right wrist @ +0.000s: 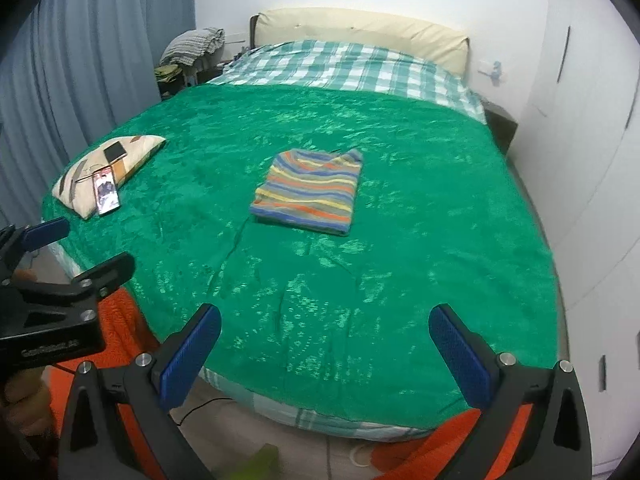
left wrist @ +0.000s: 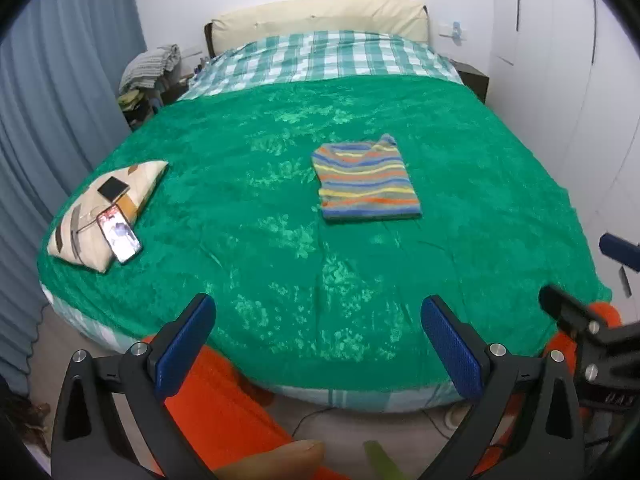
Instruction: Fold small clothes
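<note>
- Green plush blanket (left wrist: 280, 184) covers most of the bed; a green-and-white checked sheet (left wrist: 340, 54) shows beyond it toward the cream headboard (left wrist: 320, 14).
- Striped shirt (left wrist: 366, 178), in blue, orange, yellow and green bands, lies folded into a compact rectangle near the middle of the blanket, flat, with its collar end toward the headboard. Nothing touches it.
- Left gripper (left wrist: 318, 320) is held at the foot of the bed, well apart from the shirt. Its blue-padded fingers (left wrist: 184, 344) are spread wide with nothing between them.
- Right gripper (right wrist: 324, 330) is likewise at the foot of the bed, clear of the shirt, fingers (right wrist: 460, 356) spread wide and empty.
- The two tools sit side by side: each appears at the edge of the other's view.
- Patterned pillow (left wrist: 106, 212) rests at the blanket's left edge. A lit phone (left wrist: 119, 234) lies on its near end, partly overhanging; a dark phone (left wrist: 114, 189) lies further up on it.
- Orange fabric (left wrist: 228, 408) shows below the grippers, by the bed's foot.
- Grey-blue curtain (left wrist: 44, 120) hangs along the left; white wardrobe doors (right wrist: 592, 160) stand on the right.
- A heap of clothing (left wrist: 150, 66) sits beside the headboard on the left.
</note>
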{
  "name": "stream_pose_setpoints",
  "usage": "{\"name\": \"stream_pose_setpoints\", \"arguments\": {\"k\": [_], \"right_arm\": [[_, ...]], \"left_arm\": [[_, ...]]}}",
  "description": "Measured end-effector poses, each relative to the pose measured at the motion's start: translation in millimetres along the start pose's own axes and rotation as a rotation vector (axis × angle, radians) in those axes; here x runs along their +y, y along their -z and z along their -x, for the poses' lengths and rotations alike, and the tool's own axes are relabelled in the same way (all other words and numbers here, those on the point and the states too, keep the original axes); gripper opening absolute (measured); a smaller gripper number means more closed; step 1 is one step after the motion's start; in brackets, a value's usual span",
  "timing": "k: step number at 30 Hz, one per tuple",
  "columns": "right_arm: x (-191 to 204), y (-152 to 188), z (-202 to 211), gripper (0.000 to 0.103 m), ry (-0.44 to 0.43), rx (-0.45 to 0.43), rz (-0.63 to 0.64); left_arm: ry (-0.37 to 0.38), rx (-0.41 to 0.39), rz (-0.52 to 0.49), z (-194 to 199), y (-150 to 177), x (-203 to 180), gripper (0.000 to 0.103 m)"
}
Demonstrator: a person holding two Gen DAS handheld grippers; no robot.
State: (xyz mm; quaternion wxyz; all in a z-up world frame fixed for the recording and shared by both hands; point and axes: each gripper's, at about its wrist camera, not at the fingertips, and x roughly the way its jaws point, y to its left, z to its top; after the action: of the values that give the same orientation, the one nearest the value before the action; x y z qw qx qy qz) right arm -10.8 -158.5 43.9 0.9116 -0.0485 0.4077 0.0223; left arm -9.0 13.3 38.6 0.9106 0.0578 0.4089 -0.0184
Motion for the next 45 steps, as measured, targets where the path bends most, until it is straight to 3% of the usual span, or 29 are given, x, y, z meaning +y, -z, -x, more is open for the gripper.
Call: {"name": "stream_pose_setpoints", "arguments": {"k": [13,18,22,24,27,45], "right_arm": [[-7.7,16.2,12.6,0.102,0.028,0.021,-0.012],[-8.8,11.4,27.8,0.102,0.012,-0.004,-0.001],[-11.4,-4.0,58.2,0.102,0.015,-0.085,0.001],[-4.8,-4.0,53.2,0.102,0.033,-0.058,0.031],[-6.6,1.9,41.4,0.102,-0.011,0.0,-0.024],[-12.8,8.7,48.5,0.102,0.029,-0.02,-0.055]], "left_arm": [[-0.038,0.024,0.015,2.9,7.4,0.8,0.103],[-0.043,0.004,-0.038,9.0,-3.3,0.0,0.103],[-0.06,-0.043,-0.045,23.2,-8.4,-2.7,0.103],[-0.038,-0.035,-0.019,25.3,-6.8,-3.7,0.103],[-0.004,-0.015,-0.001,24.2,-3.1,-4.7,0.103],[0.002,-0.061,-0.022,30.9,-1.3,-10.4,0.103]]}}
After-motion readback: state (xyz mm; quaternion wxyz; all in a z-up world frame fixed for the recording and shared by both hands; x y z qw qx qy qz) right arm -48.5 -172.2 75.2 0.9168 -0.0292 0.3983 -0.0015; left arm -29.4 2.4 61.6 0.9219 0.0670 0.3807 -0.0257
